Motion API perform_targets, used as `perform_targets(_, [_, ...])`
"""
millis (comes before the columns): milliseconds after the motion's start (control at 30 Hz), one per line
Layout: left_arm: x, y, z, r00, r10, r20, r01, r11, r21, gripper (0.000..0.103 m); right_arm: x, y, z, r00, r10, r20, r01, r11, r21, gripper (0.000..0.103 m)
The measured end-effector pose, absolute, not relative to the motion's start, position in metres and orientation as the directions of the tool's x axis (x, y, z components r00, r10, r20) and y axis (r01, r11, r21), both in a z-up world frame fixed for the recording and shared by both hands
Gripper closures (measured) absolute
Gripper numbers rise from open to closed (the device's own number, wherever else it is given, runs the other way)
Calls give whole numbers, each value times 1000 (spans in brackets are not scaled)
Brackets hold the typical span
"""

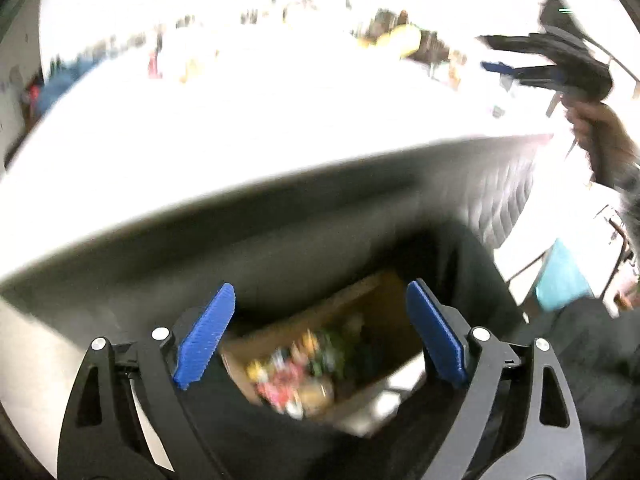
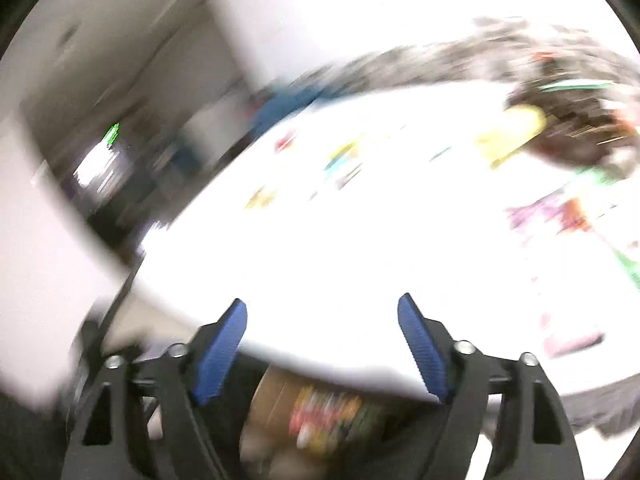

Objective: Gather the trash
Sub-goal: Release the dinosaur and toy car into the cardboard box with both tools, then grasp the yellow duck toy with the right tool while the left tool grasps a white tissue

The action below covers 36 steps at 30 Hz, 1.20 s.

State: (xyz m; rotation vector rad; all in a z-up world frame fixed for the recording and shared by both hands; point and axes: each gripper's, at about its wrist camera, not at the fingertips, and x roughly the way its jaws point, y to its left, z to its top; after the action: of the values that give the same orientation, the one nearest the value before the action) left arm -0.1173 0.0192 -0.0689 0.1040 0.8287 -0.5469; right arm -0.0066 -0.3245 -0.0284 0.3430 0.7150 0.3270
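Observation:
My left gripper (image 1: 320, 336) is open and empty, hanging over a brown cardboard box (image 1: 360, 312) on the floor beside the table. The box holds a heap of colourful wrappers (image 1: 296, 372). My right gripper (image 2: 322, 354) is open and empty at the near edge of the white table (image 2: 340, 240); it also shows in the left wrist view (image 1: 492, 54), held up at the far right. The box with wrappers (image 2: 324, 412) lies below it, blurred. Small bits of trash (image 2: 340, 160) lie scattered on the table, with more wrappers (image 2: 560, 208) at the right.
The white table's near edge (image 1: 280, 176) runs above the box. A yellow object (image 2: 516, 132) and dark clutter (image 2: 580, 128) sit at the table's far right. A teal object (image 1: 560, 276) stands by the floor at right. Both views are blurred.

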Motion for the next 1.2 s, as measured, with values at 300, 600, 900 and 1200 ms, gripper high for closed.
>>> perform_targets(300, [-77, 3, -22, 603, -517, -607, 490, 841, -230, 14, 152, -409, -63, 733, 214, -645, 328, 720, 612, 18])
perform_targets(600, [-38, -20, -13, 590, -527, -612, 506, 832, -228, 14, 191, -405, -89, 711, 278, -646, 297, 714, 634, 51])
perform_targets(900, [87, -162, 5, 510, -569, -645, 599, 773, -208, 14, 83, -400, -5, 803, 360, -475, -62, 843, 534, 51])
perform_targets(1200, [180, -277, -43, 466, -401, -788, 395, 892, -220, 14, -32, -441, -5, 842, 289, -455, -56, 887, 459, 51])
